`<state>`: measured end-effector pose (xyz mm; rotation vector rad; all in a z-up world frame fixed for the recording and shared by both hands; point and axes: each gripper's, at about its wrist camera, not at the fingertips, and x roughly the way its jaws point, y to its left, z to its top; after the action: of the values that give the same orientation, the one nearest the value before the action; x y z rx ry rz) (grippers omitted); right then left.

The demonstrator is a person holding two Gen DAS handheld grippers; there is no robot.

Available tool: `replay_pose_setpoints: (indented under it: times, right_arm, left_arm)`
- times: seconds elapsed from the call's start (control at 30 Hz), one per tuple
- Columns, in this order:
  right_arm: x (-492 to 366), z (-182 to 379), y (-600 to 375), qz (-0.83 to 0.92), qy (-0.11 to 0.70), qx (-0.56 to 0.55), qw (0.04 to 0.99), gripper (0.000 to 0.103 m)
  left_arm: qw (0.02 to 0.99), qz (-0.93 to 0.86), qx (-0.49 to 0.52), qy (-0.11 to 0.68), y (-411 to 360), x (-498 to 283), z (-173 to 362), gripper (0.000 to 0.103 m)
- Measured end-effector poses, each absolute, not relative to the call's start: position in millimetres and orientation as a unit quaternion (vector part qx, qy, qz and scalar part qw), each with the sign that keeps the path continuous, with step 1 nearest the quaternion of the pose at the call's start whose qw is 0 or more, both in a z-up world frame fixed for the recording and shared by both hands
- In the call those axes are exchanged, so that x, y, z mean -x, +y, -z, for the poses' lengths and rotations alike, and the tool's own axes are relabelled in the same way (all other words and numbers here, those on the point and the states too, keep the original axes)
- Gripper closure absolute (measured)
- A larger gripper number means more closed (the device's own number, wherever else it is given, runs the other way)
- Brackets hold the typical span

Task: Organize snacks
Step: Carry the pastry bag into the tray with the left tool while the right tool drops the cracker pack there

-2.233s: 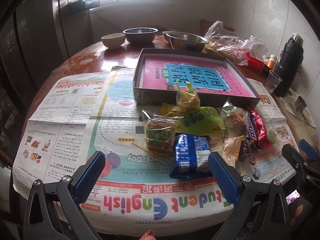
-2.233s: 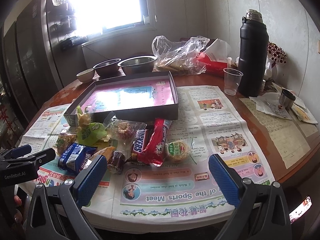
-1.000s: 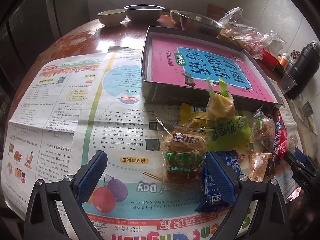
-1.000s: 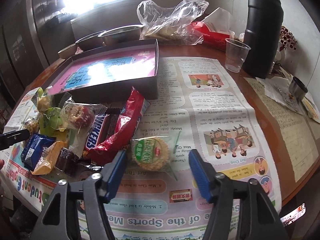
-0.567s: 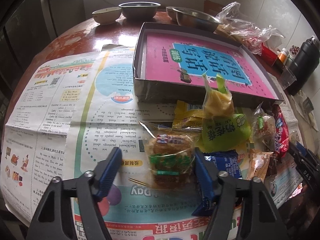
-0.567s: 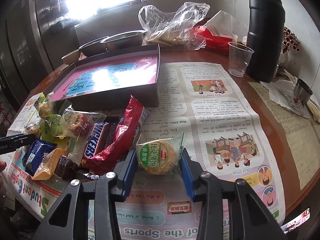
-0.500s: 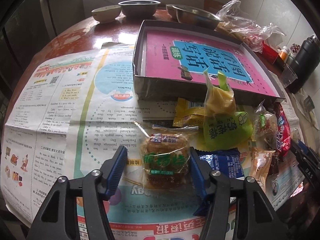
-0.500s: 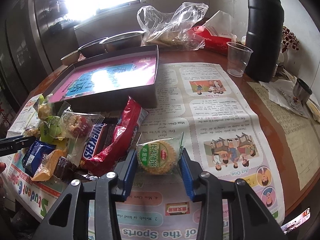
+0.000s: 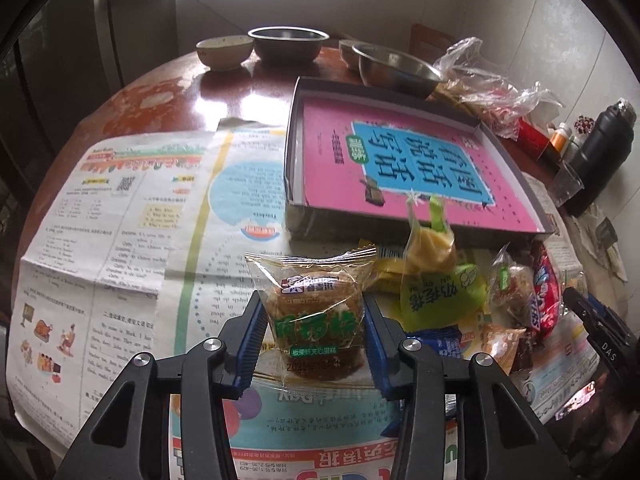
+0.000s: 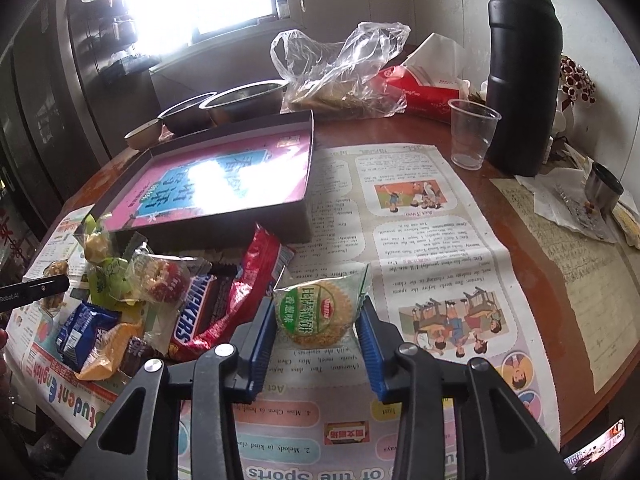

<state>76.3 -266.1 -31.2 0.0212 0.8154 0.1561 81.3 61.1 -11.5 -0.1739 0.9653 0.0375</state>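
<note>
Left gripper (image 9: 313, 338) has its blue pads clamped on both sides of a wrapped brown cake (image 9: 316, 316), clear wrapper with a green label, sitting just above the newspaper (image 9: 132, 216) near the front edge of the tabletop. Right gripper (image 10: 316, 328) is doing the same thing with a round cracker pack (image 10: 318, 312): pale biscuit, green and white label, clear crinkly wrapper, pads pressed on its left and right sides.

Rest of the snacks are heaped together between the two grippers, right in front of the shallow box (image 10: 224, 184) with the pink and blue sheet inside. There's a Snickers bar (image 10: 200, 312), a red packet (image 10: 244, 292) leaning over it, a blue packet (image 10: 82, 330), a green pouch (image 9: 440, 296) with a yellow twist-tied bag (image 9: 430, 246) on top, plus a couple of small orange and brown pieces at the front that I honestly can't identify, too small.

The red packet is just beside the cracker pack's left side, touching or nearly so, hard to say. The green pouch sits just to the right of the cake.

Further back: metal bowls (image 9: 288, 42) at the far edge of the tabletop, a crumpled plastic bag (image 10: 340, 68), a clear cup (image 10: 472, 136) and a black thermos (image 10: 522, 68) near the far right corner.
</note>
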Motion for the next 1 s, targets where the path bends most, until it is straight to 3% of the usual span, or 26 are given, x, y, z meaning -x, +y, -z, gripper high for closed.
replay_pose_setpoints:
  times: [0.6,1.0]
  right_arm:
    - [-118.0,-10.4,-229.5,-0.117,0.352,-0.004,0.929,0.063]
    - [-157.3,-1.2,-204.9,-0.134,0.368,0.004,0.920,0.063]
  left_arm:
    - [0.900,-0.014,0.073,0.429,64.8,-125.5,-21.9,0.056]
    - [0.895,0.001,0.052,0.443,53.8,-174.2,-13.6,0.056]
